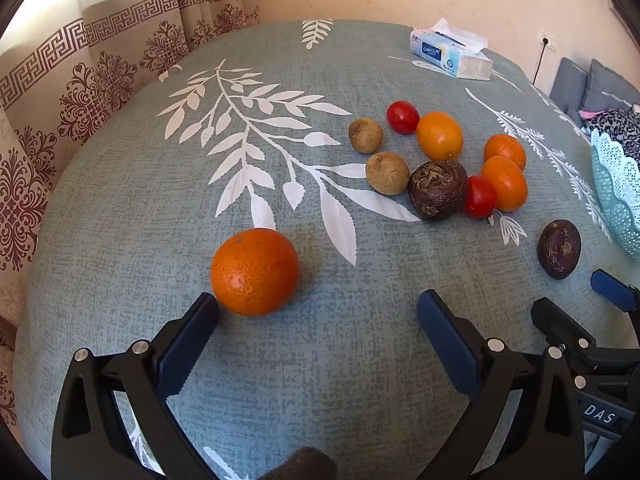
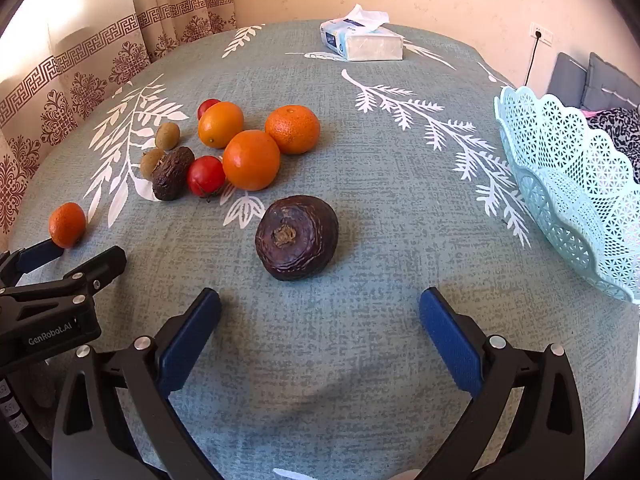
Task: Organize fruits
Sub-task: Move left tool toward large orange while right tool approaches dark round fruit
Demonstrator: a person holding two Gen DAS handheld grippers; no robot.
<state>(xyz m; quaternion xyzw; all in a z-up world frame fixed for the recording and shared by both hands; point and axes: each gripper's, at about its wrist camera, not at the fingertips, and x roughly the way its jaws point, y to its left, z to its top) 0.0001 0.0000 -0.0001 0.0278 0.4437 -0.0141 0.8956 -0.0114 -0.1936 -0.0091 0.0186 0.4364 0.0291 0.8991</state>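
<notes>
A lone orange (image 1: pixel 255 272) lies just ahead of my open, empty left gripper (image 1: pixel 318 312), near its left finger. A dark wrinkled fruit (image 2: pixel 297 237) lies just ahead of my open, empty right gripper (image 2: pixel 320 308); it also shows in the left wrist view (image 1: pixel 559 248). A cluster of fruit lies further back: oranges (image 2: pixel 251 159), red tomatoes (image 2: pixel 206 175), small brown-green fruits (image 1: pixel 387 173) and another dark wrinkled fruit (image 1: pixel 437 189). A light blue lattice basket (image 2: pixel 568 196) stands at the right, holding nothing visible.
A tissue box (image 2: pixel 362 40) stands at the table's far side. The table has a grey-green cloth (image 2: pixel 360 184) with white leaves. Curtains (image 1: pixel 80 92) hang at the left; a sofa (image 2: pixel 600 88) is beyond the basket. Each gripper shows in the other's view.
</notes>
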